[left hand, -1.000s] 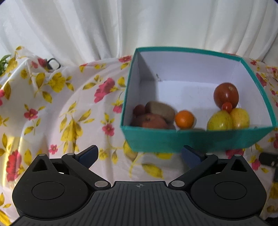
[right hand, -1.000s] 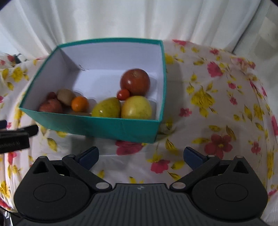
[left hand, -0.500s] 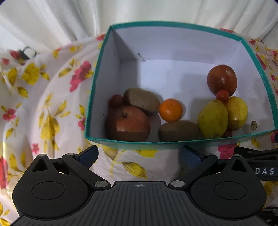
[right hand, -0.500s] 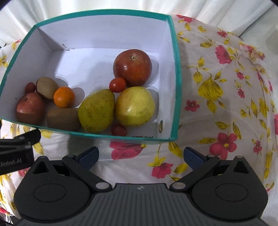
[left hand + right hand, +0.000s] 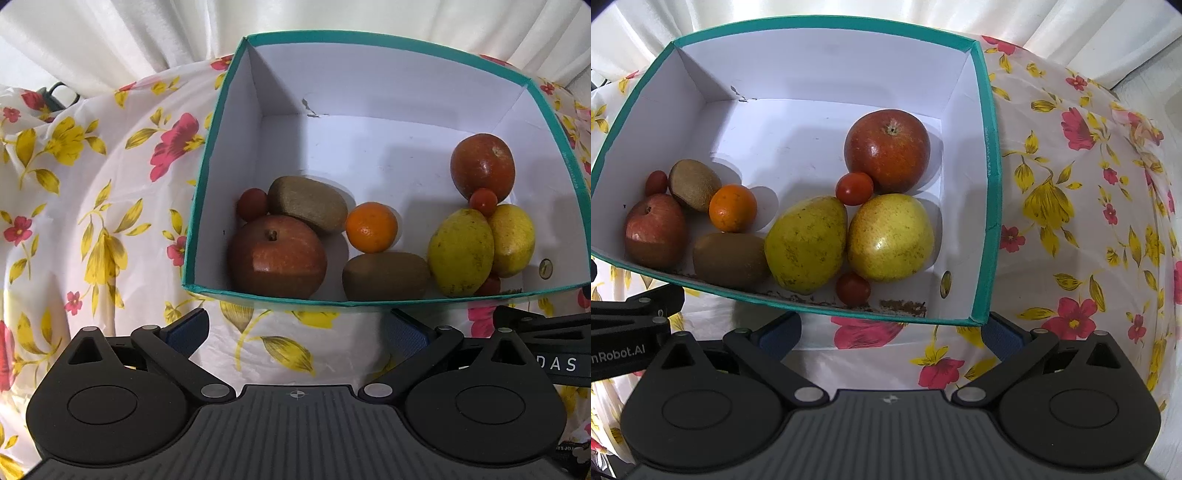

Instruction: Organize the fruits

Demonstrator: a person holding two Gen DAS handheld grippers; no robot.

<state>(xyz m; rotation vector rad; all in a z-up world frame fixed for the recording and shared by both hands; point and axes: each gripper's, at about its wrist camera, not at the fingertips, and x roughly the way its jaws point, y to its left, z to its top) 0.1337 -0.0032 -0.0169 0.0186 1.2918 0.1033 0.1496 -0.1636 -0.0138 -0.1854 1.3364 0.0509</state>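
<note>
I'm hovering both grippers just short of the box [image 5: 991, 173], fruit inside ahead of them. Left gripper [image 5: 295, 330] and right gripper [image 5: 892, 328] are both spread wide, holding nothing. Straight ahead of the right: 2 pears [image 5: 807, 243], w/ a small tomato [image 5: 853, 288] closest. Ahead of the left: an apple [image 5: 279, 256] & kiwi [image 5: 386, 275]. Pears probably bruise and roll, so I'm planning a gentle grip across the belly.

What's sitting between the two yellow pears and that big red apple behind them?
A small cherry tomato, touching the pears and the apple; clearest in the right wrist view.
</note>
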